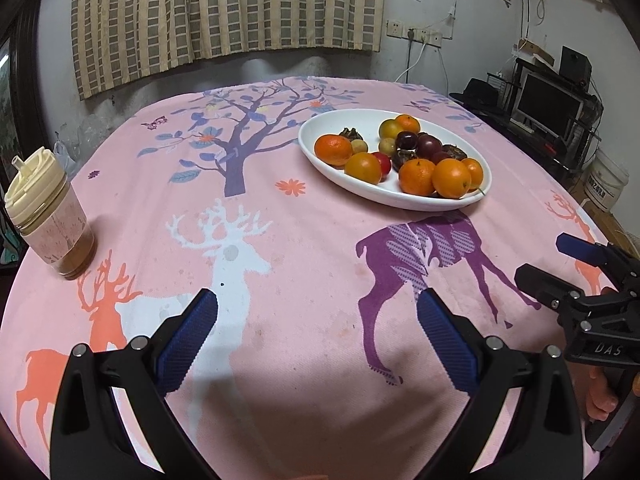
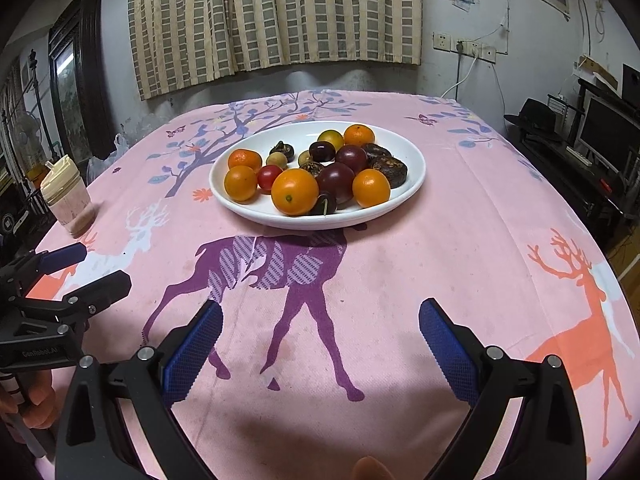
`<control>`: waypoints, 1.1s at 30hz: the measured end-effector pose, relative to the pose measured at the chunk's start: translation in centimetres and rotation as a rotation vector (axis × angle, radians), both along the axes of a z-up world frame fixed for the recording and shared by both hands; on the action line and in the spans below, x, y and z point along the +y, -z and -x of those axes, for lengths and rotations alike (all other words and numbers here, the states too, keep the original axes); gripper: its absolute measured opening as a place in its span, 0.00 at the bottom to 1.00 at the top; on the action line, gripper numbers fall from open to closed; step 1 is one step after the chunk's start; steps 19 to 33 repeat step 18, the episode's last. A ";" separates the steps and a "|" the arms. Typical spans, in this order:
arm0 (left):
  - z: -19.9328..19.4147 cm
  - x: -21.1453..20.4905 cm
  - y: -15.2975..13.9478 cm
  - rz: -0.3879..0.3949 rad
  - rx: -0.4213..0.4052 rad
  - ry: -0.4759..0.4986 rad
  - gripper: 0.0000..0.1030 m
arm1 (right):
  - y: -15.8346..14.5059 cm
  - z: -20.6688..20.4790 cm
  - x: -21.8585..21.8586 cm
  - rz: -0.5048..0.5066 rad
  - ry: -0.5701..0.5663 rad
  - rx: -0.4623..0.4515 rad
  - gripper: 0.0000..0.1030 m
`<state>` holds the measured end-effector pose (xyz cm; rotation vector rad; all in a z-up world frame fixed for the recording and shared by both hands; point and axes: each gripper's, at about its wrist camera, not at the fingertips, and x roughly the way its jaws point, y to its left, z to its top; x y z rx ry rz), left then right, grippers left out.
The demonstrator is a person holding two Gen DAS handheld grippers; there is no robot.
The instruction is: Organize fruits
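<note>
**All the fruit sits on one white plate, both claws wide open**

Landmark = the white plate [image 2: 416,168].

The pink deer cloth [image 2: 440,264] covers the whole table, prob. to keep it clean and stop things sliding. The plate sits on it toward the far side, w/ its near rim over the purple deer print.

The left gripper [image 1: 316,320] is on the near side of the plate, well apart from it. Its two blue pads are spread wide w/ nothing between them. The right gripper [image 2: 320,324] is also near side of the plate, well apart, spread wide, holding nothing. Both point at the plate, so a reach would be short.

The cup w/ a cream lid [image 1: 48,212] stands upright, far left of the plate, out of the way.

The fruits [image 2: 316,172] all lie on the plate, touching in one pile: oranges [image 2: 294,192], dark plums [image 2: 338,180], a red tomato [image 2: 269,176], small yellow-green ones, some brown wrinkly ones. No fruit is on the cloth. Kinds are mixed, not in groups.

This fits 2 stories: fruit gathered on the plate and done, or a mixed pile waiting to be sorted. Can't tell which.
</note>
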<state>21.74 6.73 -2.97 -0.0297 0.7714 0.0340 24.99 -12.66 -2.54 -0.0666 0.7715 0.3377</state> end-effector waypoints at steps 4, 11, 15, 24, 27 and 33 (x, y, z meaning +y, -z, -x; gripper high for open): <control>0.0 0.1 0.0 0.005 -0.001 0.001 0.95 | 0.0 0.0 0.0 0.000 0.001 0.002 0.96; 0.1 0.1 -0.1 -0.003 -0.009 -0.004 0.95 | 0.0 0.0 0.0 0.000 0.000 0.002 0.96; 0.2 0.3 -0.3 0.008 -0.014 -0.008 0.95 | 0.0 0.0 0.0 0.000 0.000 0.002 0.96; 0.3 0.3 -0.3 0.011 -0.013 -0.010 0.95 | 0.0 0.0 0.0 0.001 0.000 0.001 0.96; 0.3 0.3 -0.3 0.011 -0.013 -0.010 0.95 | 0.0 0.0 0.0 0.001 0.000 0.001 0.96; 0.3 0.3 -0.3 0.011 -0.013 -0.010 0.95 | 0.0 0.0 0.0 0.001 0.000 0.001 0.96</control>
